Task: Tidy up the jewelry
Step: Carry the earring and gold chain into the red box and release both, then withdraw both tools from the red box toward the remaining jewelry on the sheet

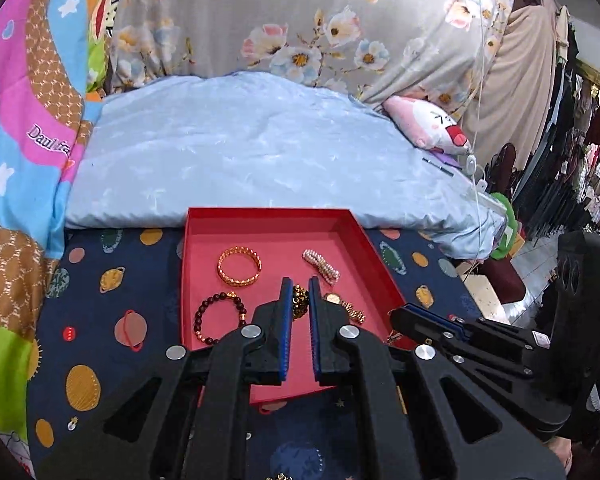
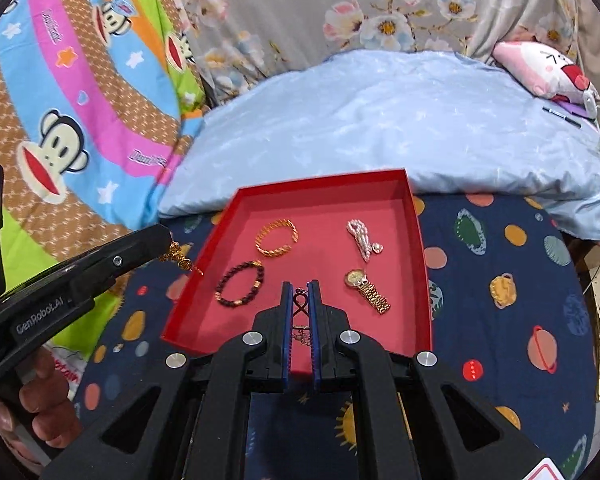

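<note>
Red tray (image 2: 413,216) sits on the planet-print bed sheet (image 2: 499,264), its far rim against the pale blue quilt (image 2: 379,120). Inside, well apart: gold bangle (image 2: 276,237), pearl piece (image 2: 361,238), bead bracelet (image 2: 240,283), gold watch (image 2: 365,289). Near half of the tray floor bare. Left hand-held gripper (image 2: 168,236) clamped on a gold chain (image 2: 178,258), at the tray's left rim. Right hand-held gripper (image 2: 301,286) clamped on a thin pendant necklace (image 2: 300,304), over the near floor.

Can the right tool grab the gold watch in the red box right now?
Probably not yet. The right tool is shut on a thin chain necklace, so it is busy. The gold watch lies uncovered in the red box just beside it, so nothing else blocks it.
</note>
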A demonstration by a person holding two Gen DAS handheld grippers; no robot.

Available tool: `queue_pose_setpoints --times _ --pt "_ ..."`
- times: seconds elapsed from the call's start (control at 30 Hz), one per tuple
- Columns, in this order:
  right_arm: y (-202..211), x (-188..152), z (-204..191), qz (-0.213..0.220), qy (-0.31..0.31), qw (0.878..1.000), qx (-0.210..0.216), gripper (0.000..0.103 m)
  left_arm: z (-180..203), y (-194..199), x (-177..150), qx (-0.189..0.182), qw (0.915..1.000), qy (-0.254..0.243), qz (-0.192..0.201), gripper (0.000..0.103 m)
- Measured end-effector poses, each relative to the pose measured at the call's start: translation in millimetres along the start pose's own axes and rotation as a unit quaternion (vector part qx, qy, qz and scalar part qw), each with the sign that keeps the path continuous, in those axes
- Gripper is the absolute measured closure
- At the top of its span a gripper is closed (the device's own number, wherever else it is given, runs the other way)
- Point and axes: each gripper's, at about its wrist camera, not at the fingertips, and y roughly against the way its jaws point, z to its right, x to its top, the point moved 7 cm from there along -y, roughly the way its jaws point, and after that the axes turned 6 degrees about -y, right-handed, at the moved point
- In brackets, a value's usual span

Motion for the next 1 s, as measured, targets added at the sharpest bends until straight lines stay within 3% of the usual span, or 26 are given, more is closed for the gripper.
queue_pose_setpoints --times 0.2,0.23,0.3,0.37,0.7,1.0 --pt "-26.5 -7.5 7.7 -0.014 0.006 1.000 -0.014 0.095 -5.0 -24.8 -12.7 0.009 0.9998 -0.009 -0.017 0.094" --pt "-27.6 -8.7 8.3 -0.012 0.008 1.000 -0.020 0.091 -7.3 -27.4 -13.6 0.013 0.9997 -0.007 -0.018 0.090" --pt "-27.5 -10.0 7.8 -0.009 0.012 1.000 -0.024 0.086 -12.3 -28.4 -15.1 0.022 0.9996 -0.002 -0.017 0.064" --pt "-23.7 -11.1 7.3 -0.003 0.015 1.000 -0.028 0.079 -16.6 -25.9 -15.6 0.035 0.9993 -0.002 -0.012 0.057" --pt "28.3 -36.9 6.5 0.010 0.010 1.000 -0.027 0.074 -38.2 19.7 -41.2 0.065 0.9978 -0.001 -0.012 0.056" --pt "73.0 -98.9 20.8 -0.003 0.005 0.998 -0.069 0.074 -47.6 62.2 -104.0 0.094 0.9948 0.008 -0.039 0.056"
